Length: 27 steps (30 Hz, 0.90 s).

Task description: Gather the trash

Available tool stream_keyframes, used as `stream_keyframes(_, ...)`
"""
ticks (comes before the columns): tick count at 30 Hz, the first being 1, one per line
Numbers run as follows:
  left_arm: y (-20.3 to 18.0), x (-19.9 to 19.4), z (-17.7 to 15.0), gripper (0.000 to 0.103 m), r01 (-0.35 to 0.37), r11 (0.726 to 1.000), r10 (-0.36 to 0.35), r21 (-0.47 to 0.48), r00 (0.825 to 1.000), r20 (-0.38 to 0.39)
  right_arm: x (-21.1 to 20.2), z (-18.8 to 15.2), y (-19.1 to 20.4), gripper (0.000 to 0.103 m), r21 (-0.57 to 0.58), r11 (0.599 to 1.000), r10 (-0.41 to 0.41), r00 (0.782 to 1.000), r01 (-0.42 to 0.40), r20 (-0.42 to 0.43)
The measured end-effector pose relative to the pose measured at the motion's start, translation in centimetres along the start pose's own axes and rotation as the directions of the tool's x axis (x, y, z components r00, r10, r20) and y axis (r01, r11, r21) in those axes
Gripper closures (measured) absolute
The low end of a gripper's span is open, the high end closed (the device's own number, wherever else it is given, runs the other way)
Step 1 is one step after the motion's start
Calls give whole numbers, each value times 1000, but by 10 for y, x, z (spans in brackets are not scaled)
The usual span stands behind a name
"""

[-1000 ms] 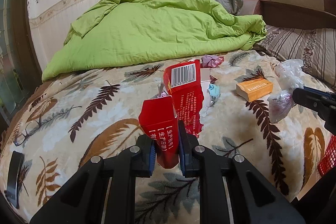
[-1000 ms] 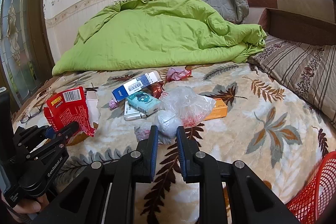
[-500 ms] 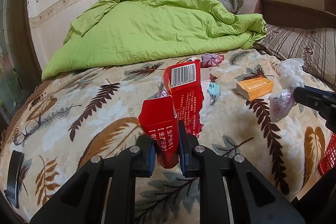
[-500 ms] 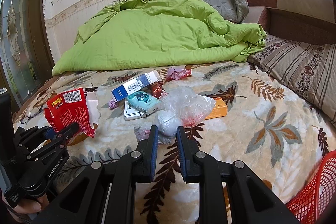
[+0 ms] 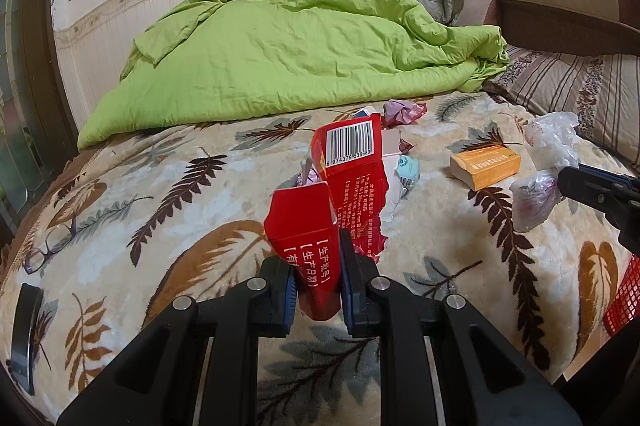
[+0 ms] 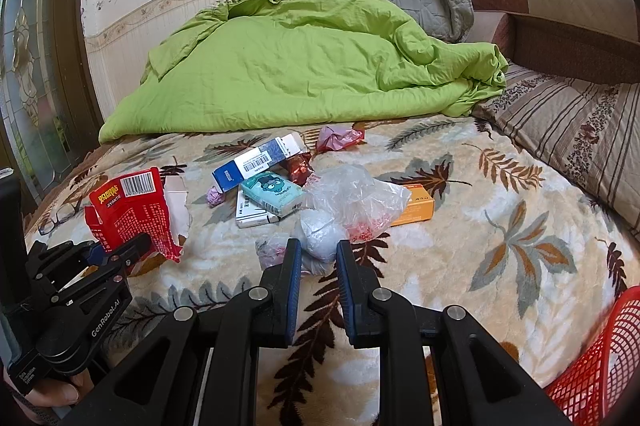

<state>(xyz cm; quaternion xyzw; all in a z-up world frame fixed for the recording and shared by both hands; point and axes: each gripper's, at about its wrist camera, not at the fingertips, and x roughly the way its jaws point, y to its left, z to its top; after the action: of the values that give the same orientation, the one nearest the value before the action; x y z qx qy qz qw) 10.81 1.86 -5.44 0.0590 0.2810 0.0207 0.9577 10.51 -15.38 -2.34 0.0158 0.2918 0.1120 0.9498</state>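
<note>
Left wrist view, from the left edge. A pair of glasses point(image 5: 52, 246) is lying on the leaf-print blanket point(image 5: 180, 218), not trash.

At centre, the left gripper point(image 5: 316, 258) is pinching the lower flap of the torn red carton point(image 5: 348, 162), and the carton is standing up off the blanket, barcode uppermost.

Change over the last second: practically none. Carton, gripper and loose litter are all sitting in the same picture positions. Judgement: the left side is pausing with its load and not yet travelling to the bin.

Right of centre, the orange box point(image 5: 486, 164) is lying flat, well apart from the carton. The clear plastic bag point(image 5: 548, 162) is sitting at the right edge.

Right wrist view. The right gripper point(image 6: 319, 250) is standing with its jaws narrow at the bag's knotted lump. I cannot tell whether they are clamping it or only flanking it.

Behind it, the blue-and-white box point(image 6: 256, 162) and teal tissue pack point(image 6: 272, 192) are waiting uncollected.

Containers: the red mesh basket point(image 6: 600, 366) is showing only in the lower right corner. The visible part is holding nothing, and the rest is out of frame. Judgement: collection is barely started.
</note>
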Motion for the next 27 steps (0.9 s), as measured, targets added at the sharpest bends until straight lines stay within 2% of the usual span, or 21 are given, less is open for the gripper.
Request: stream_keyframes(27, 2, 0, 2, 86, 4, 1000, -4, -2, 1000, -2, 0, 1, -1, 84, 0, 1000, 2, 1000, -2, -2)
